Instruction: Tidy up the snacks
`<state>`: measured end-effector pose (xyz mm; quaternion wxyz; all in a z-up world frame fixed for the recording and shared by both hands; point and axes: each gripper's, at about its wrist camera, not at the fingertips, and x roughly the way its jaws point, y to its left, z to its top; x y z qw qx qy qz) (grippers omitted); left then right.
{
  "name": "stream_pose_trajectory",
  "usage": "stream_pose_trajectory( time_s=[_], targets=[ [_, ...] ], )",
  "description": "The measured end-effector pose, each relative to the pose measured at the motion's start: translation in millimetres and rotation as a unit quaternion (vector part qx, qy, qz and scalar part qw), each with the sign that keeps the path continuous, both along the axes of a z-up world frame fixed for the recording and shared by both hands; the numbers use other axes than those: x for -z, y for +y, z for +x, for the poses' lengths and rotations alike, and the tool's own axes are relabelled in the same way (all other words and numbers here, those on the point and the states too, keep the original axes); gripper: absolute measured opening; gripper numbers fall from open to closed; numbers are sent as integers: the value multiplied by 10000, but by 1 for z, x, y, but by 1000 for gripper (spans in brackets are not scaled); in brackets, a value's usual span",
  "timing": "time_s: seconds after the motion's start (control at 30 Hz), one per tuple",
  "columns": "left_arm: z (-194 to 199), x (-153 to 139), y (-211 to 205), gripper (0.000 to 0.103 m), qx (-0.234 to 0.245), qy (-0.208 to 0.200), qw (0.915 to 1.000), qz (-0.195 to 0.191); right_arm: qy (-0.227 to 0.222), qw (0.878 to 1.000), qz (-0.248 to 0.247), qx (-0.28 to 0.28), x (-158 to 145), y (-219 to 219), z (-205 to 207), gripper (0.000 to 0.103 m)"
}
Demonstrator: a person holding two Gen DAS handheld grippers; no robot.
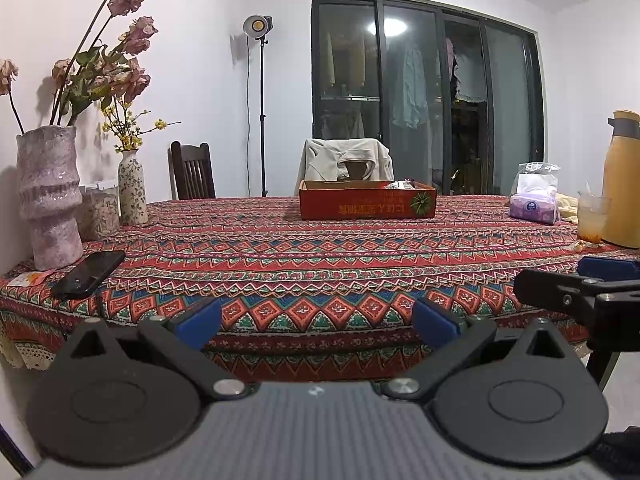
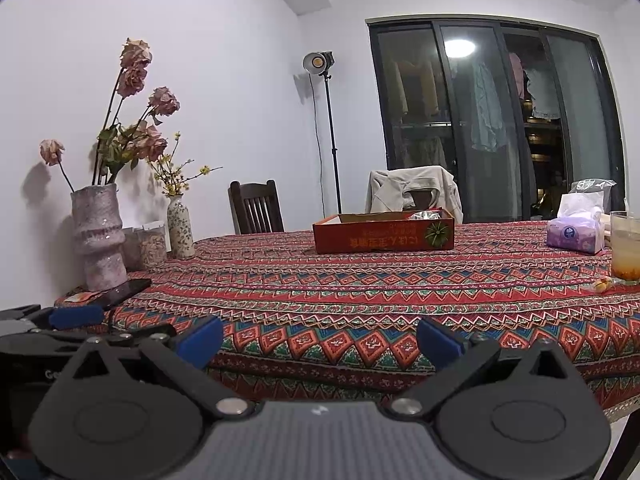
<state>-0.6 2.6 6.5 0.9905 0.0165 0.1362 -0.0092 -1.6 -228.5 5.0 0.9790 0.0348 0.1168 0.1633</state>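
Note:
A shallow red cardboard box (image 1: 367, 203) stands at the far middle of the patterned table (image 1: 280, 256), with wrapped snacks (image 1: 402, 185) showing over its rim at the right end. It also shows in the right wrist view (image 2: 384, 234) with the snack wrappers (image 2: 428, 214). My left gripper (image 1: 317, 322) is open and empty, held off the table's near edge. My right gripper (image 2: 319, 338) is open and empty, beside the left one at the near edge; part of it shows at the right of the left wrist view.
A large pink vase (image 1: 50, 196), a small floral vase (image 1: 132, 188) and a clear jar (image 1: 98, 212) stand at the left. A black phone (image 1: 89, 274) lies near them. A tissue pack (image 1: 534, 206), a glass (image 1: 592, 218) and a yellow thermos (image 1: 622, 180) stand at the right. Chairs stand behind the table.

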Motion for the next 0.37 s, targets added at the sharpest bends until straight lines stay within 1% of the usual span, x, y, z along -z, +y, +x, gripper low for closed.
stream_pose_trajectory(
  time_s=[0.3, 0.37],
  targets=[
    [-1, 1, -1, 103, 35, 2, 10000, 15, 21, 10000, -9, -2, 0, 0, 0, 103],
    [-3, 0, -3, 103, 21, -60, 9999, 107, 19, 10000, -10, -4, 0, 0, 1, 103]
  ],
)
